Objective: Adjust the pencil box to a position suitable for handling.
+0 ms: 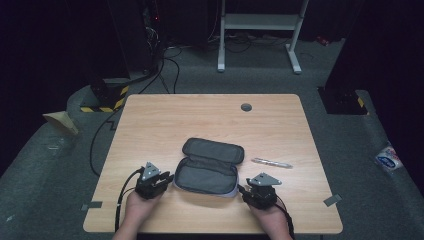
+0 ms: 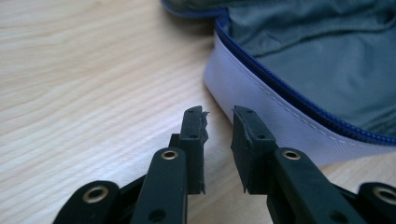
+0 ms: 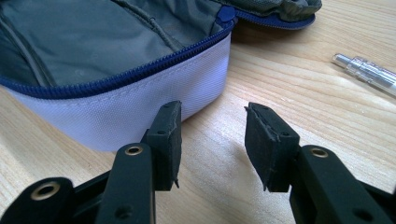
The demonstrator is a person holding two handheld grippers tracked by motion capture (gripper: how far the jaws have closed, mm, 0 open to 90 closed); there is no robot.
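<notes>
An open pencil case (image 1: 210, 170), grey inside with a white side and a blue zipper, lies on the table's near middle with its lid folded back. My left gripper (image 1: 169, 178) sits at its left end. In the left gripper view my left gripper (image 2: 218, 114) stands open by a narrow gap with nothing between the jaws, just short of the case's white wall (image 2: 261, 93). My right gripper (image 1: 241, 189) rests at the case's right end. In the right gripper view my right gripper (image 3: 213, 109) is open wider and empty, beside the case corner (image 3: 140, 98). A clear pen (image 1: 271, 162) lies right of the case.
The wooden table (image 1: 150, 120) has a grey cable grommet (image 1: 246, 107) near its far edge. The pen (image 3: 369, 72) lies beyond my right jaws. Cables and a white stand (image 1: 260, 22) are on the floor behind the table.
</notes>
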